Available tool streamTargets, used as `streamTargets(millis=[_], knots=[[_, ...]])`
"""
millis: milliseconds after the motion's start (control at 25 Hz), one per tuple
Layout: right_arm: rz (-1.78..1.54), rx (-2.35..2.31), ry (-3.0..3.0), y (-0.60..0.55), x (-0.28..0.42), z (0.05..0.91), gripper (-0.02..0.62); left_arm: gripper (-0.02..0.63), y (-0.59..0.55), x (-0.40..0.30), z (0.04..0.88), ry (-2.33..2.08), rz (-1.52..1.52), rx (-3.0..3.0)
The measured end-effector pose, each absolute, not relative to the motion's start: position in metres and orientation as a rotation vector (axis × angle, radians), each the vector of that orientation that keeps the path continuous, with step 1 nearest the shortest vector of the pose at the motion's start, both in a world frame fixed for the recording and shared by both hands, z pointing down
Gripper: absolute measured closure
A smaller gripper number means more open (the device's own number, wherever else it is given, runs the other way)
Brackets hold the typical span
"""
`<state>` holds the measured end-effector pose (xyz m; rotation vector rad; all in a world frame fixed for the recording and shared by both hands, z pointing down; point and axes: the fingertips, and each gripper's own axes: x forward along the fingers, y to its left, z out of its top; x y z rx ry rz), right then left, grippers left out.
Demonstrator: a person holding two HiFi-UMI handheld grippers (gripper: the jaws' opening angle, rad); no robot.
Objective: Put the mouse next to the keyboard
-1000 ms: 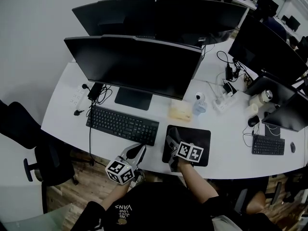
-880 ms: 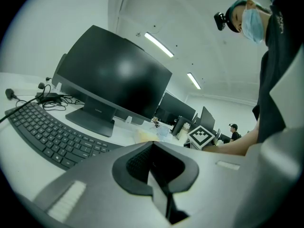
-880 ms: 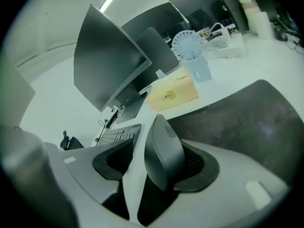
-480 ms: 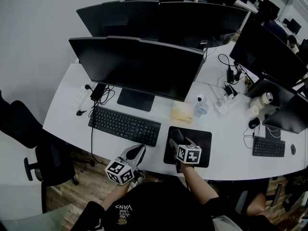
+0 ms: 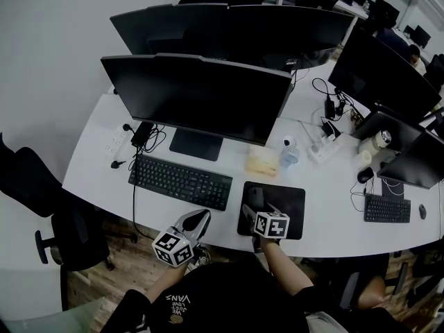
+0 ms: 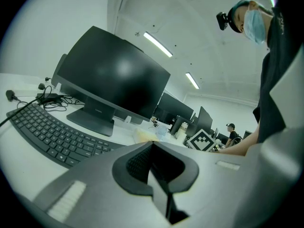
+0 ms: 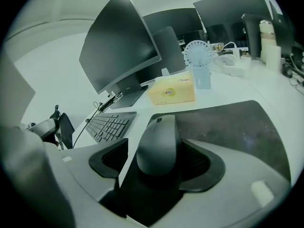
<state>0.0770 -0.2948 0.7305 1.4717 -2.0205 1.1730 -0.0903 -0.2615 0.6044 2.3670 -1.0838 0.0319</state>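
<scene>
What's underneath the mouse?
A dark mouse pad lies under the mouse, which sits near the pad's left edge. The white desk beneath the pad is covered there.

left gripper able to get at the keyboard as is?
Likely yes. The left gripper sits shut just short of the keyboard's near right corner, with nothing between them.
</scene>
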Motion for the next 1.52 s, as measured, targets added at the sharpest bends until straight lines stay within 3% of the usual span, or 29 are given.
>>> streamTargets(millis=[920, 1080, 1520], knots=[[1.068, 1.769, -2.2, -0.261, 0.059, 0.641, 0.262, 0.604, -0.241, -0.123, 0.585, -0.935, 0.024, 2.485], [1.022, 1.781, -2.275, -0.249, 0.045, 0.618, 0.296, 0.604, -0.235, -0.129, 0.58, -0.911, -0.003, 2.502], [0.954, 1.831, -2.354, -0.215, 0.018, 0.594, 0.491, 0.604, -0.218, -0.154, 0.574, -0.879, -0.028, 2.529]])
